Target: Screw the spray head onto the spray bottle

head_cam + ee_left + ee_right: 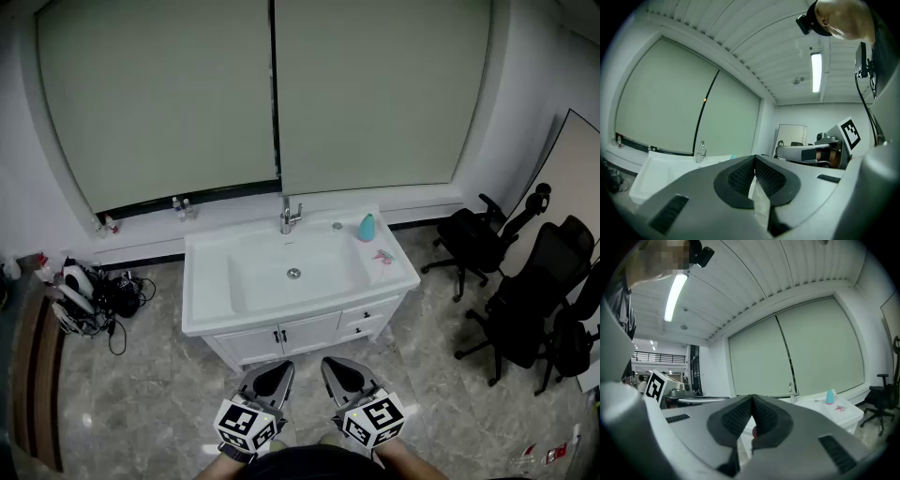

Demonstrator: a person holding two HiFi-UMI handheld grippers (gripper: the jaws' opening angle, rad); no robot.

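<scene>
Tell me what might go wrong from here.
The teal bottle stands free beside the basin; a nudge may tip it. The small pink piece, probably the spray head, lies near the counter edge and may slide off. Left gripper and right gripper are shut: open them before reaching.

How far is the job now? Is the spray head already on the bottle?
Nothing looks done. The teal bottle stands on the sink counter; a small pink piece, perhaps the spray head, lies apart beside it. The left gripper and right gripper are shut, empty. Picking up and screwing remain.
</scene>
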